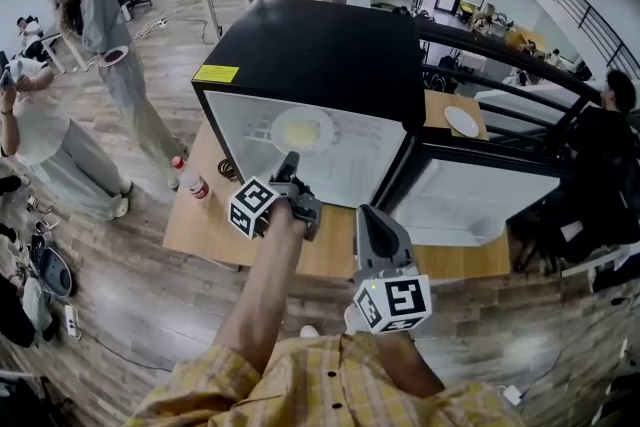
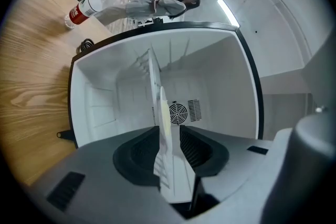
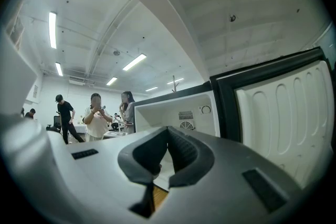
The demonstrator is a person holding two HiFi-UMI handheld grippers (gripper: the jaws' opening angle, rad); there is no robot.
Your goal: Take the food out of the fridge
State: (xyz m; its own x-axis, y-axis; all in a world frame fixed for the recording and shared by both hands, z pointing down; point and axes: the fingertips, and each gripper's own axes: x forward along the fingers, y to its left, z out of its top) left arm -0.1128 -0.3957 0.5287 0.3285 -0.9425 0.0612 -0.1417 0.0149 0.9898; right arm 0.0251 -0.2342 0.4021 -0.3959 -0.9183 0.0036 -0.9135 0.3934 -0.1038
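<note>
Plainly, the left gripper [image 2: 169,136] stands wide open inside the fridge [image 1: 300,45], with the rim of the plate [image 1: 277,127] edge-on between its jaws and neither pad pressing on it, so nothing is held. In the head view the plate, with pale yellow food [image 1: 303,130] on it, lies in the fridge at about 12 o'clock from that gripper, and the door [image 1: 480,200] hangs open toward 3 o'clock. The risk, as I judge it, is a thin bite. Closing on the rim alone could let the smooth plate pivot or slip on the way out and tip the food off, or its far edge could catch the fridge's front frame. The right gripper [image 3: 168,131], jaws together and empty, sits back at about 5 o'clock, too far off to steady anything.
</note>
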